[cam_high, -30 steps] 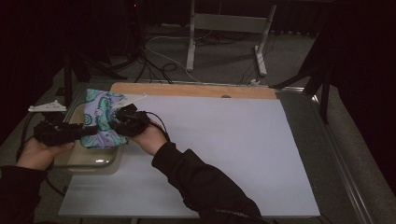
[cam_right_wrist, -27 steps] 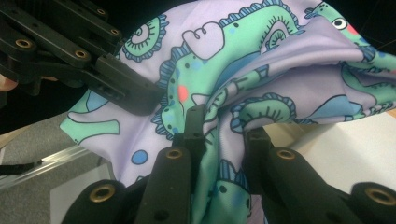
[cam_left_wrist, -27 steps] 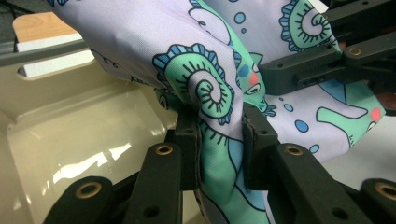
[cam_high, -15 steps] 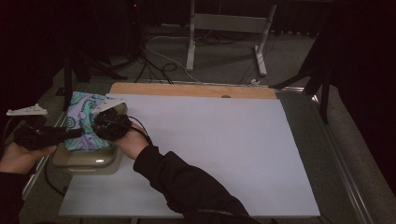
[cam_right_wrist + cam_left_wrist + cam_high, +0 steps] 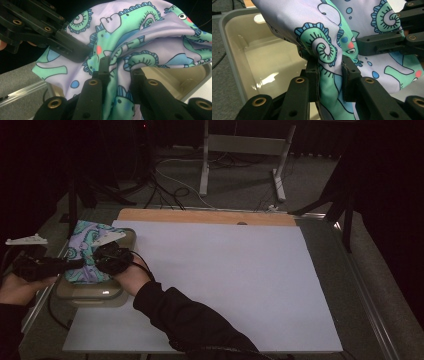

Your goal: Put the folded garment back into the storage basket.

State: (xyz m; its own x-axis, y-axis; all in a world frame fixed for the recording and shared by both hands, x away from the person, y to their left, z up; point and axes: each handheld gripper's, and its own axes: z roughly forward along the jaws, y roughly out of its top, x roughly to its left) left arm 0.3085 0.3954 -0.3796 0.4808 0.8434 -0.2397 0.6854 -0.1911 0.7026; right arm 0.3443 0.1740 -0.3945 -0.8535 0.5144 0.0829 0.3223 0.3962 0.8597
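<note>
A lilac cloth (image 5: 84, 251) printed with green and blue seahorses hangs over a beige plastic tub (image 5: 95, 292) at the table's left edge. My left gripper (image 5: 70, 265) comes in from the left and is shut on a fold of the cloth (image 5: 329, 67). My right gripper (image 5: 102, 256) comes from the right and is shut on another fold of the cloth (image 5: 120, 65). The two grippers sit close together, jaws facing each other. The right gripper's jaw arm (image 5: 387, 42) crosses the left gripper view. Inside, the tub (image 5: 269, 62) looks bare and glossy.
A large white sheet (image 5: 220, 280) covers the table, with a wooden strip (image 5: 200, 216) along its far edge. A white flat part (image 5: 26, 240) lies left of the tub. Cables and a metal stand (image 5: 240, 150) sit on the floor beyond the table.
Both grippers and the cloth have shifted left and slightly toward the near side, from over the tub's middle to its left part. Both jaws stayed shut on the cloth.
</note>
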